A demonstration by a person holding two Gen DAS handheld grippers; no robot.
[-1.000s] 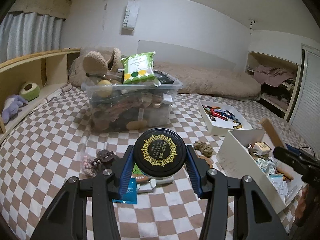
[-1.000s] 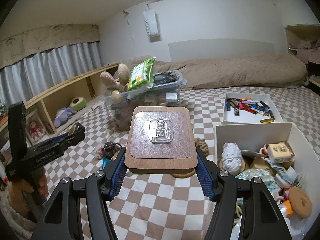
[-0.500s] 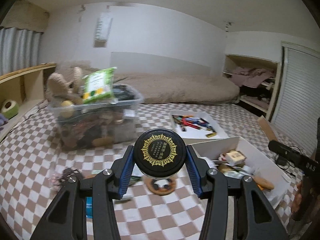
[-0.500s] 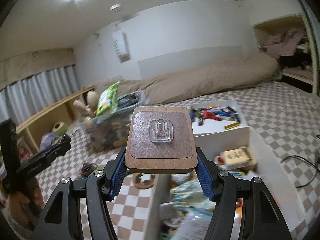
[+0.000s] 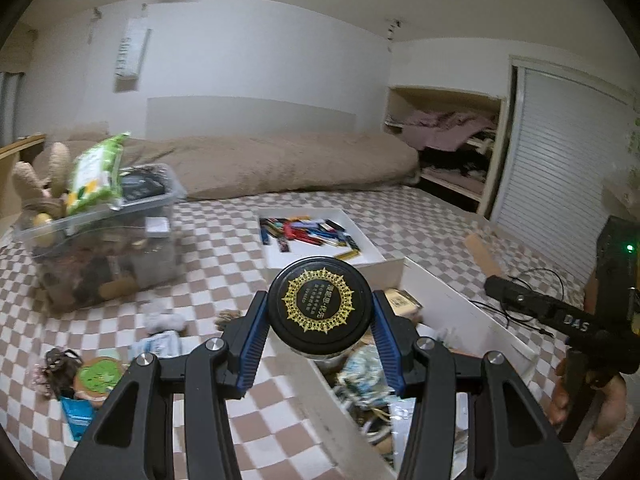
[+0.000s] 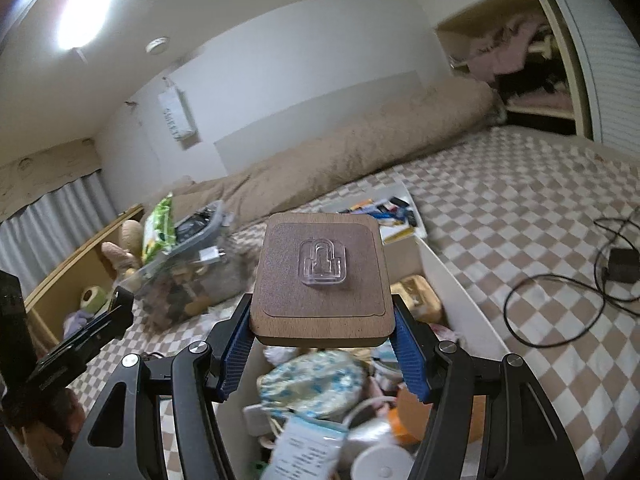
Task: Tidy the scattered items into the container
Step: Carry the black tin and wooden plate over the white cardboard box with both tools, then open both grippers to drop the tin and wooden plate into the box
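1. Far left on the checkered bedding, a clear bin (image 5: 100, 248) stands heaped with odds and ends.
2. Near left, small scattered items (image 5: 92, 376) lie loose.
3. Centre, the left gripper (image 5: 319, 330) pinches a black-lidded jar (image 5: 319, 307) above the white container (image 5: 452, 312).
4. Right, the right gripper (image 6: 322, 346) clamps a wooden board (image 6: 320, 280) over that container (image 6: 460, 304).

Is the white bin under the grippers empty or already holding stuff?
Holding stuff: the white bin shows a floral pouch and other clutter inside.
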